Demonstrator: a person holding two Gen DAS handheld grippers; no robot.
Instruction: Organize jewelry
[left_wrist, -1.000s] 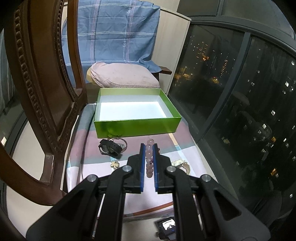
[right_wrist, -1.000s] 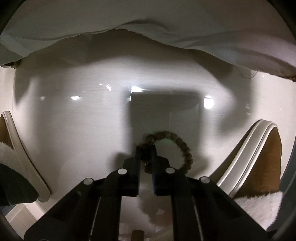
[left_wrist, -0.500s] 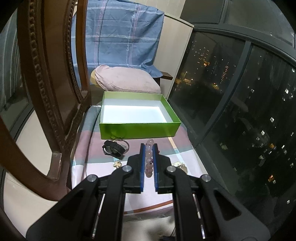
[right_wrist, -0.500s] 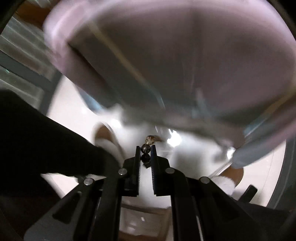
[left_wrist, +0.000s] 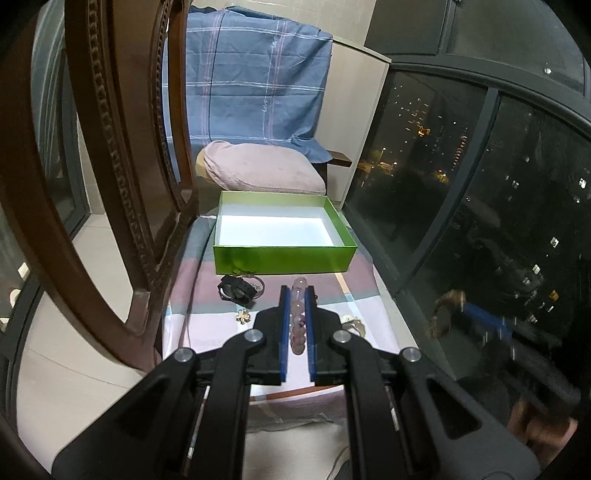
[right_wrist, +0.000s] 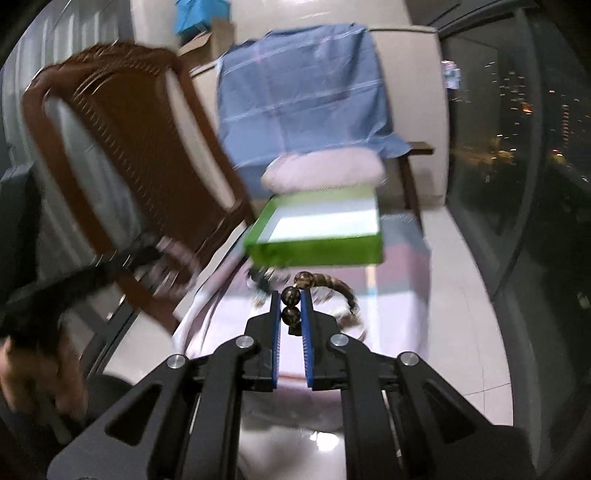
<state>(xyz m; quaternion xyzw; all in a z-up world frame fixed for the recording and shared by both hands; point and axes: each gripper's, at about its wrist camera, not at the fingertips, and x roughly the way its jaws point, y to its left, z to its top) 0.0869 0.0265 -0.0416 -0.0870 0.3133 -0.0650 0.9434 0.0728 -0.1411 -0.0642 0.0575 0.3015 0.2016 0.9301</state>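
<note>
My left gripper (left_wrist: 297, 291) is shut on a pink bead bracelet (left_wrist: 297, 317), held above the cloth-covered seat short of the open green box (left_wrist: 284, 254), whose white inside is empty. A black watch (left_wrist: 236, 290), a small gold flower piece (left_wrist: 243, 316) and a pale piece (left_wrist: 354, 325) lie on the cloth. My right gripper (right_wrist: 290, 295) is shut on a brown wooden bead bracelet (right_wrist: 325, 282), in the air before the green box (right_wrist: 317, 251). That view is motion-blurred.
A carved wooden chair back (left_wrist: 122, 166) stands close on the left. A pink pillow (left_wrist: 262, 171) and a blue sheet (left_wrist: 255, 81) lie behind the box. Dark window glass (left_wrist: 480, 184) runs along the right. Tiled floor (right_wrist: 469, 314) surrounds the seat.
My right gripper lifted the brown bracelet off the floor and swung up to face the seat and box. My left gripper drew back a little with the pink bracelet.
</note>
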